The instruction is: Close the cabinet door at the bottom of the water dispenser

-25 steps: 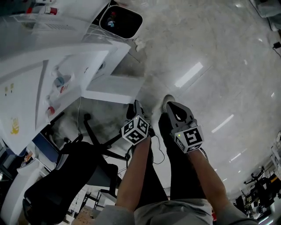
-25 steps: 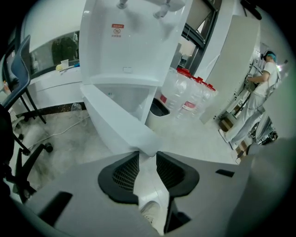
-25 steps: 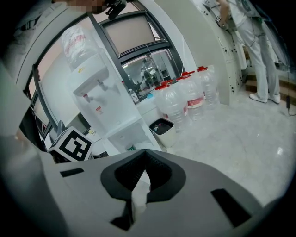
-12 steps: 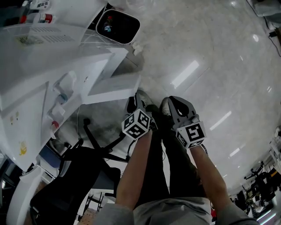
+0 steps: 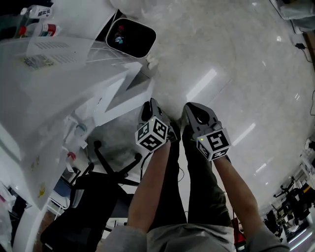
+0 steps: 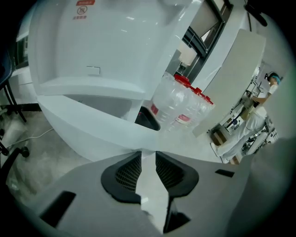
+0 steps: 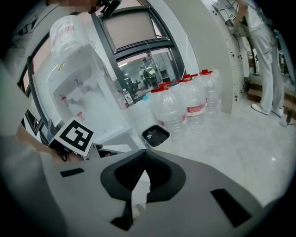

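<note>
Head view puts the flat white cabinet door [image 5: 120, 103] ajar at ten o'clock of the grey left gripper [image 5: 147, 106] (jaws apart, just narrowing, nothing between them), with the grey right gripper [image 5: 193, 110] pinched empty at three o'clock, so the closing push remains.

I can read no word or number. High on the water dispenser [image 6: 111, 51] sits a small red label [image 6: 82, 9] with a round sign, its print too small; beside the dispenser, the water bottles [image 6: 178, 99] carry blurred red-white labels
</note>
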Demonstrator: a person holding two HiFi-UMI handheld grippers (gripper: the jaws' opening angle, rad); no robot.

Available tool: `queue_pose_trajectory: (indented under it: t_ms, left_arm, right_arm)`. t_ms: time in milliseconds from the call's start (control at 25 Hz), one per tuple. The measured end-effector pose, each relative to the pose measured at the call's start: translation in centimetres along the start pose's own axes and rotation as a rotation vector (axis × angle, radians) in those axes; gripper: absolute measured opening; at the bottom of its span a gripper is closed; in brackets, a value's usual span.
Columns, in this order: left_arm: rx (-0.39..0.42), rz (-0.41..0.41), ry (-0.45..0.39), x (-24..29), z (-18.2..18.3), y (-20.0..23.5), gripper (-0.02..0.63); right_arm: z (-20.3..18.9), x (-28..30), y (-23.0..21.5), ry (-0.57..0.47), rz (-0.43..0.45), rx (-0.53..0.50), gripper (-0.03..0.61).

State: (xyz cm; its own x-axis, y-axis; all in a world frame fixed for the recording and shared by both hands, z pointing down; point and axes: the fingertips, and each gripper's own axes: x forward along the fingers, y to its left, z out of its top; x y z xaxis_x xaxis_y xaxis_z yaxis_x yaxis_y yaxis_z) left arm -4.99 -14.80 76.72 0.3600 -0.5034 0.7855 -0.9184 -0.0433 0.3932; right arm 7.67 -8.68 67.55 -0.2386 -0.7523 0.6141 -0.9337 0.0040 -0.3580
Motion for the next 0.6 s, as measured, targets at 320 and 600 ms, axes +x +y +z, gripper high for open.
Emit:
queue_pose_trajectory:
  t_ms: [320, 600]
  left_arm:
    - [0.005, 0.06, -0.038, 2.8, 3.6, 0.4, 0.058]
    - [0.025, 0.117, -0.055, 4.7, 5.6, 1.1, 0.018]
  right_arm:
    - [2.2, 2.0, -1.9, 0.012, 0.027, 0.0, 0.008]
    - [3.9, 3.8, -3.3, 0.039, 0.079, -0.013, 0.008]
